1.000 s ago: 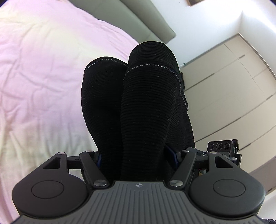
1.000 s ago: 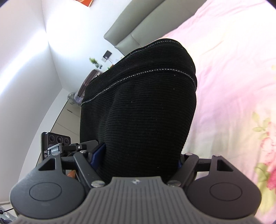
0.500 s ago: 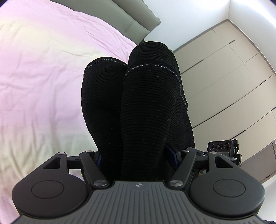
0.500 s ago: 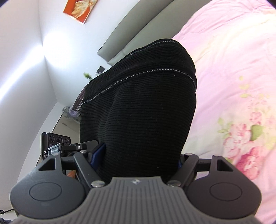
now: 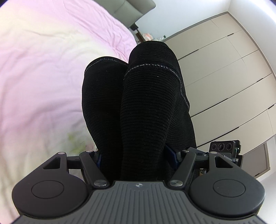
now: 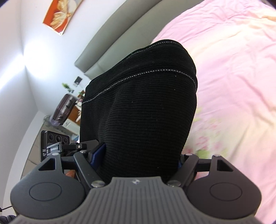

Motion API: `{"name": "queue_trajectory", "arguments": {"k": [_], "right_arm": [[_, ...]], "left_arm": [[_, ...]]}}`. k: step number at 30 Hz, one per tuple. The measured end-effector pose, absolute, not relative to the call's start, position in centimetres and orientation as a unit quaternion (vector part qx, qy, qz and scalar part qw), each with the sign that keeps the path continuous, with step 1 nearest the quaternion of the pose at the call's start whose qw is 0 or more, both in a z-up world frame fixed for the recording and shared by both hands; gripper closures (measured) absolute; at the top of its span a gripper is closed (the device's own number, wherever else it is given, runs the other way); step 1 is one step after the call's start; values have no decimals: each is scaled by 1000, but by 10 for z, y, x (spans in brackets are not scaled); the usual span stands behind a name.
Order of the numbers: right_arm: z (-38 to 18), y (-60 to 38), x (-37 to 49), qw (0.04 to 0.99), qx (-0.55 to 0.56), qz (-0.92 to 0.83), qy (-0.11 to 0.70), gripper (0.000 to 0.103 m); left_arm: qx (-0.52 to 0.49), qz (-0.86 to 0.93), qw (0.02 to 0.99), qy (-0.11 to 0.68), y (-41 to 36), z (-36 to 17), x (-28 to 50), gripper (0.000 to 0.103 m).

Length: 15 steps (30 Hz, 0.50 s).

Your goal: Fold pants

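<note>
Both grippers' jaws pinch black pants (image 5: 146,106); only the right view shows a wall picture (image 6: 60,15).

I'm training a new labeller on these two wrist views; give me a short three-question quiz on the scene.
1. True or false: the left gripper is shut on the black ribbed knit pants.
2. What lies below the pants: A) pink bedsheet, B) wooden floor, C) glass table?
3. Fill in: the right gripper holds ____ fabric.

Key: 1 true; 2 A; 3 black.
</note>
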State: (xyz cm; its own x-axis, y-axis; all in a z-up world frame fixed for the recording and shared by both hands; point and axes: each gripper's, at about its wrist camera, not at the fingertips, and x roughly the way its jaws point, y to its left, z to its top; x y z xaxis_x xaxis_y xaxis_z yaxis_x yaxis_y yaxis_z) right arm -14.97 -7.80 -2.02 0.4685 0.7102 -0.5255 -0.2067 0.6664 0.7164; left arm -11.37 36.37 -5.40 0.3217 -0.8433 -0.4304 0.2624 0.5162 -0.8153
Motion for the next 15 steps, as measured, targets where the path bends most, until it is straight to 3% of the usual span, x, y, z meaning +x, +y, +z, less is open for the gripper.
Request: {"name": "queue_trajectory", "arguments": {"k": [15], "right_arm": [[-71,-170,-84,802,299,257,450,31]], "left_arm": [[-318,-378,720,487,299,-104,-39,26]]}}
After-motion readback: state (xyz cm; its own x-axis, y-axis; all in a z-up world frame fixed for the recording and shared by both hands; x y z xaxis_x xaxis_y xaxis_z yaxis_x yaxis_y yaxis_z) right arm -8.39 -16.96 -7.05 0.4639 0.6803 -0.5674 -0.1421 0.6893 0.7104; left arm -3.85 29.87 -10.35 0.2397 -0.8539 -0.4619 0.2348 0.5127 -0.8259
